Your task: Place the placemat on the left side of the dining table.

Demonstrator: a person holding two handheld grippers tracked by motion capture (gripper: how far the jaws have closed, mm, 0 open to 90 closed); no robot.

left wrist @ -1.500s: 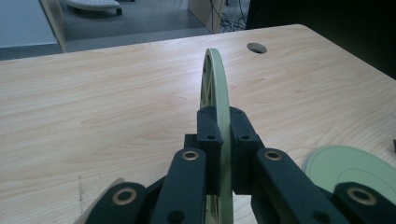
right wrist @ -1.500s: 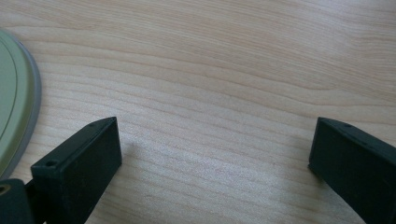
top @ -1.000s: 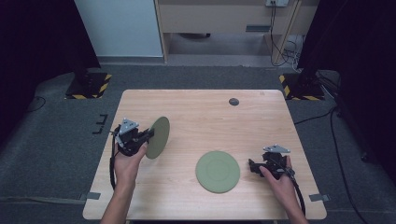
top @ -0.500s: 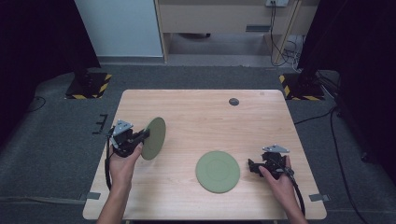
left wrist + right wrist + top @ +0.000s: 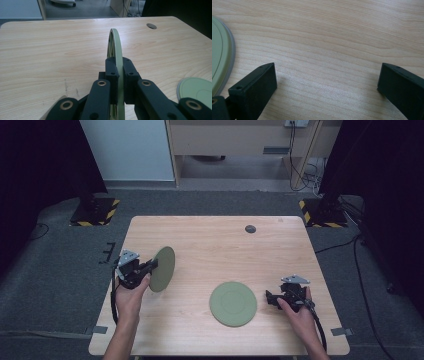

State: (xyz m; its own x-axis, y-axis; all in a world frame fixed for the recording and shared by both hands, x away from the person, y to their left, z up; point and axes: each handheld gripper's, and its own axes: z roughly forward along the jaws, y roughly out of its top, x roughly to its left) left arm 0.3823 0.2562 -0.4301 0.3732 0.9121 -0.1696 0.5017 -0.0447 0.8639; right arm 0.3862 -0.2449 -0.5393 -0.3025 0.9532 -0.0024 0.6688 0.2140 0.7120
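Observation:
My left gripper (image 5: pixel 150 265) is shut on the rim of a green plate (image 5: pixel 164 268) and holds it up on edge above the left side of the wooden table (image 5: pixel 210 245). In the left gripper view the plate (image 5: pixel 115 42) stands edge-on between the two black pads (image 5: pixel 111 71). A second green plate (image 5: pixel 233 303) lies flat near the table's front; it also shows in the left gripper view (image 5: pixel 197 88). My right gripper (image 5: pixel 270 298) rests just right of it, open, with bare wood between its jaws (image 5: pixel 327 82). That flat plate's rim (image 5: pixel 222 57) is at the left.
A round dark grommet hole (image 5: pixel 250 228) sits near the table's far edge. Grey carpet surrounds the table, with black stands on yellow-striped bases (image 5: pixel 95 210) at the back corners and cabinets behind.
My left gripper has shifted a little to the left with the upright plate in it. The right gripper and the flat plate have not moved.

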